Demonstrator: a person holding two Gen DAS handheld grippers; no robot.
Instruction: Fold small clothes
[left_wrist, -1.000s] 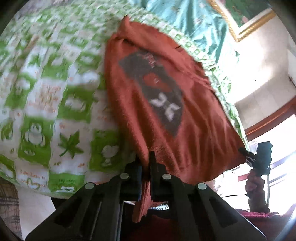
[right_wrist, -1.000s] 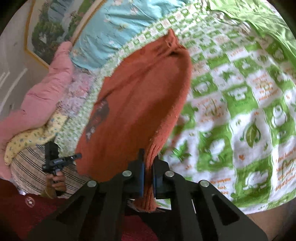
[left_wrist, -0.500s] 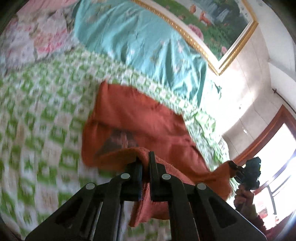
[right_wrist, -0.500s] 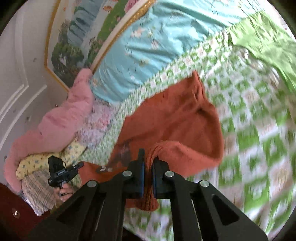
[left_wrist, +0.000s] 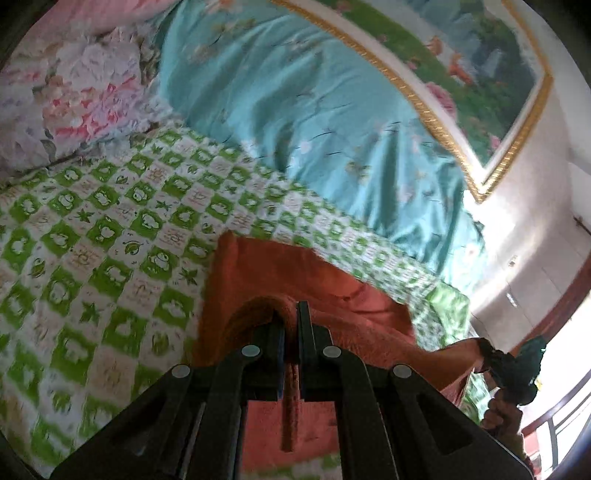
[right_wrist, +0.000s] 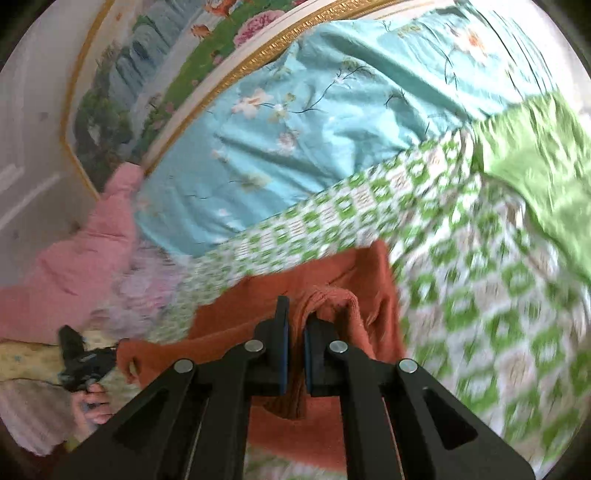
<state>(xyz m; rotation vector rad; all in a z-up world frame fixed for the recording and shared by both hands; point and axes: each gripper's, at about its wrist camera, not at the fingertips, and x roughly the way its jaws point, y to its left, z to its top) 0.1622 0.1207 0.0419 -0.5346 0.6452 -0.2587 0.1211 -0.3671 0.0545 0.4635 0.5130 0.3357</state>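
The orange sweater (left_wrist: 266, 266) lies partly on the bed, its far end resting on the green-and-white checked quilt (left_wrist: 92, 229) while the near hem is lifted and carried over the rest of the cloth. The left tool (left_wrist: 291, 332) is clamped tight on one corner of that hem, a strip of knit hanging down between its jaws. The right tool (right_wrist: 295, 332) is closed the same way on the other corner, with a bunched fold of wool rising between its jaws. From each side the opposite tool shows at the far end of the raised edge, in a hand (right_wrist: 90, 402), with the hem stretched between them. Holding both corners apart like this keeps the edge taut and straight, so I judge the person is bringing the bottom half over the top half in one even fold. The turquoise bedspread (left_wrist: 314, 110) and a gold-framed painting (left_wrist: 480, 74) lie beyond, well clear of the work. The next move probably calls for lowering both corners together near the collar end before letting go; uneven lowering could skew the fold.
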